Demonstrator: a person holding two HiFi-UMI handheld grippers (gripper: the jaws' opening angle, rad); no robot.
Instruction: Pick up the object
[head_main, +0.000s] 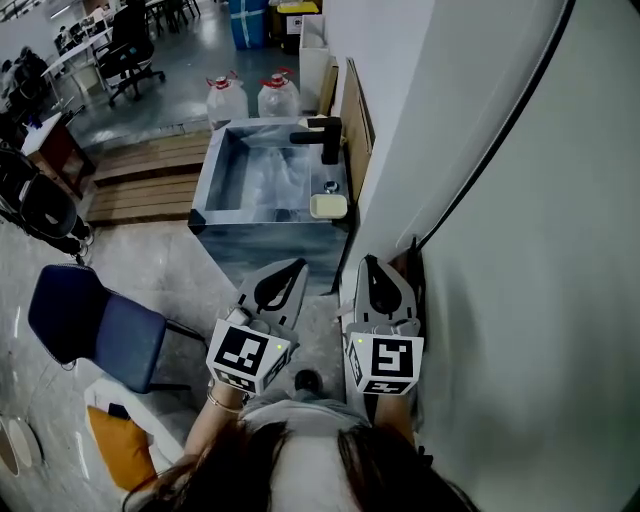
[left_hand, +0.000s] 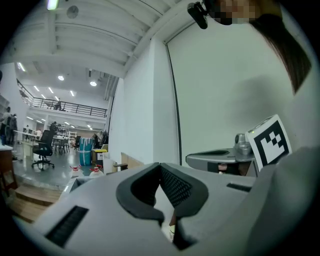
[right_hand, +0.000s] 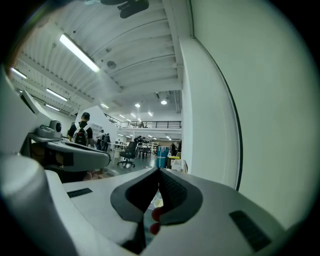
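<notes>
- The person stands close to a white wall (head_main: 500, 220) and holds both grippers out in front, side by side, a little apart.
- The left gripper (head_main: 297, 265) is closed: in the left gripper view its jaws (left_hand: 160, 165) meet at the tips and nothing is between them.
- The right gripper (head_main: 368, 260) is closed too: in the right gripper view its tips (right_hand: 159, 171) touch each other and it carries nothing.
- Both grippers point towards a sink (head_main: 222, 160) that stands against the wall, ahead of them.
- A black faucet (head_main: 322, 135) sits on the right rim of the sink.
- A pale yellow soap (head_main: 328, 206) lies on the same rim, at the near right corner, just beside the faucet base. I take it as the object of the task. It is apart from both grippers and no gripper touches it.
- Two water jugs (head_main: 227, 98) with red caps stand on the floor behind the sink.
- A blue chair (head_main: 95, 325) stands on the left of the person, well apart from the sink.
- A black cable (head_main: 500, 140) runs in a curve along the wall on the right.
</notes>
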